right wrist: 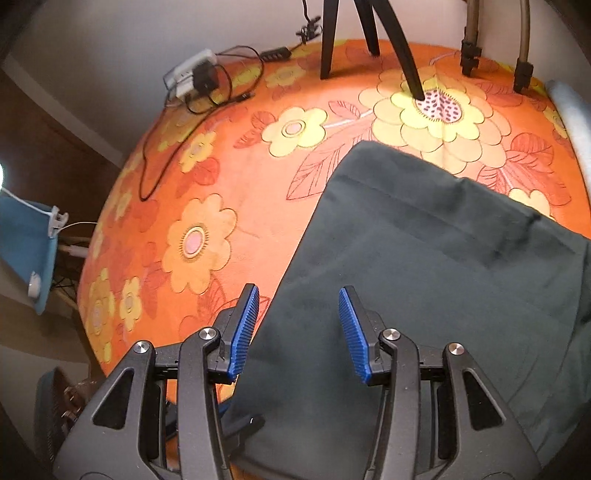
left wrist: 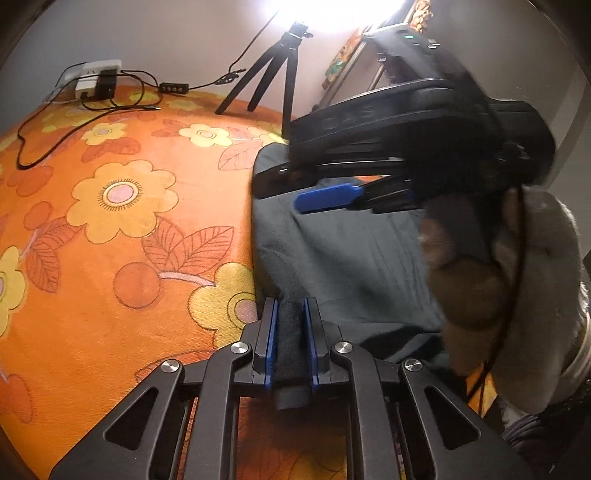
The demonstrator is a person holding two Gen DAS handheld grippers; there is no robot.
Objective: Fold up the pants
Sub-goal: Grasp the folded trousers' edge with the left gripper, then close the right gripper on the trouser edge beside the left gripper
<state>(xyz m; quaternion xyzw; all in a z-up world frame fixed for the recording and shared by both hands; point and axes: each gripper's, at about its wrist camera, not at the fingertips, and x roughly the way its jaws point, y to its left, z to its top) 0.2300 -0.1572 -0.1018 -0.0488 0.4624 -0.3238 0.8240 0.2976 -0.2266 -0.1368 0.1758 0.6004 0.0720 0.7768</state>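
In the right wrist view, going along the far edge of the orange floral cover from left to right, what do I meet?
White power strip → small black cable clip → black tripod legs → two tan metal legs with black feet.

Pants (right wrist: 424,266) lie on the blanket (right wrist: 207,177) (tripod (right wrist: 365,33) behind, charger (right wrist: 192,77) far left).

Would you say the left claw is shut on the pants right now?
Yes, shut: the left claw has its blue pads pressed against a bunched ridge of the dark pants.
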